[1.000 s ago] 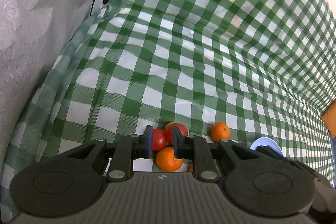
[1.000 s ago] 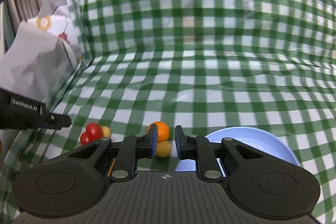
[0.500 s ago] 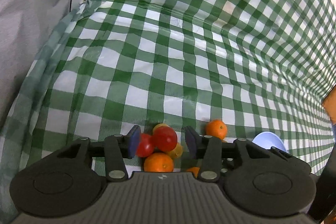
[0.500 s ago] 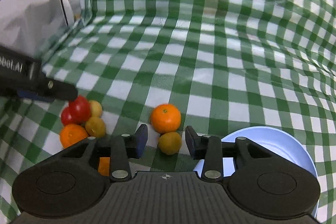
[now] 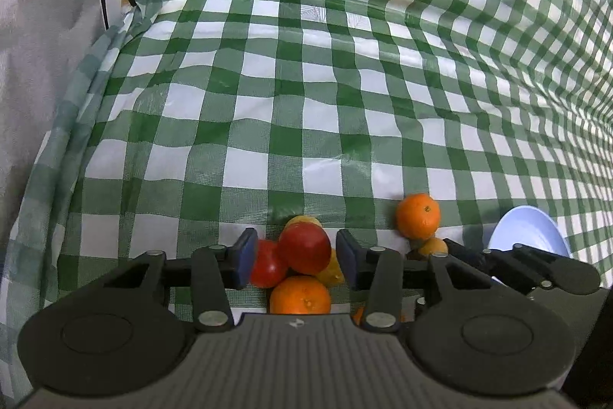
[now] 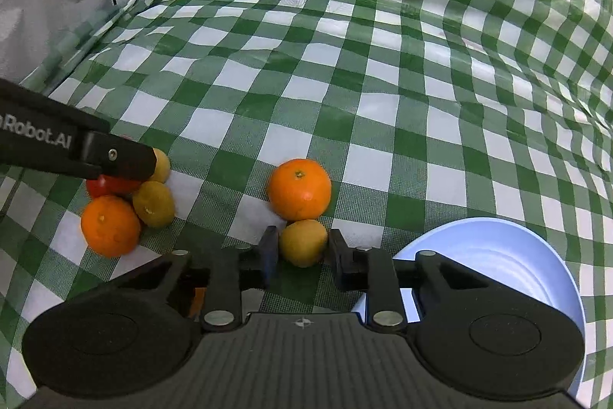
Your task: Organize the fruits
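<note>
In the last second both of my claws went from nearly closed to open, and both came down closer to the fruits. My left claw (image 5: 293,257) now stands open around the cluster on the left part of the table (image 5: 345,125), with the front red tomato (image 5: 304,248) between its jaws; I see no contact with the pads yet. My right claw (image 6: 300,253) is also open, and the small yellow-orange citrus (image 6: 302,242) sits between its jaws, very close on both sides but, as I judge, not squeezed. For the task this means that the approach is finished and that closing on one fruit with each claw is the next step, I think. The light blue bowl (image 6: 498,255), just to the right of my right claw, is probably where the fruits must go.

Now the count. I see two red tomatoes: the front one and a second tomato (image 5: 268,265) touching it on the left. I see two clear oranges: one orange (image 6: 299,188) touching the small citrus from behind, and one cluster orange (image 6: 110,225) at the near side of the cluster. An orange piece below the claws may be one more fruit, I cannot tell. Small yellowish citrus fruits are three: the one at my right claw, one greenish-yellow citrus (image 6: 154,204) in the cluster, and one yellow citrus (image 6: 161,165) half hidden behind my left claw. There is one bowl, and one gray bag (image 5: 46,37) at the left edge of the table.
</note>
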A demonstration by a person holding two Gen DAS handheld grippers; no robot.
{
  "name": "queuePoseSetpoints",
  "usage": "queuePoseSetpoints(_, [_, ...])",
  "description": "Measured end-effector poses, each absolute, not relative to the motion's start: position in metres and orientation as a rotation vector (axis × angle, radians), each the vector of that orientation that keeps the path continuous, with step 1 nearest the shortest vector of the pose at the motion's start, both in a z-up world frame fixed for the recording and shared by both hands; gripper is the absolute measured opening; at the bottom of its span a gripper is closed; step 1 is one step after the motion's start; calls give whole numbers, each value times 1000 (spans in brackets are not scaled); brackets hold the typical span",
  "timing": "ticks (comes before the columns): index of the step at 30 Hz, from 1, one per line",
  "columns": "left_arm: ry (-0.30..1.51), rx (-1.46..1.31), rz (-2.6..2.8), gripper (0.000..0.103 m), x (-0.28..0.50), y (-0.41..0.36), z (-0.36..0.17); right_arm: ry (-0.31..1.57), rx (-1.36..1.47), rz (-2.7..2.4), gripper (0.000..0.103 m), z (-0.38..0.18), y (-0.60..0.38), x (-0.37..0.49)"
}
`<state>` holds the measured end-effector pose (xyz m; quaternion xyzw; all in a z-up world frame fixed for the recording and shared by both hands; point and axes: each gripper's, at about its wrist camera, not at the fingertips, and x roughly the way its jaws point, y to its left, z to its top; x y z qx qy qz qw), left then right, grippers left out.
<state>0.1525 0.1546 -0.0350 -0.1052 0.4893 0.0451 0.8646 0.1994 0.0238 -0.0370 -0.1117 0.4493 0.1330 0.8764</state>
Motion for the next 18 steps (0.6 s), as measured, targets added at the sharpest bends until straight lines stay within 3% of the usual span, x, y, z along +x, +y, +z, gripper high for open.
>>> queuePoseSetpoints(4, [1024,-211,77,32,154,155,-32,941,-223,292,29,-31,23,200])
queuePoseSetpoints(18, [971,-186,90,32,144,150,-8,847,-177,325,29,25,9,174])
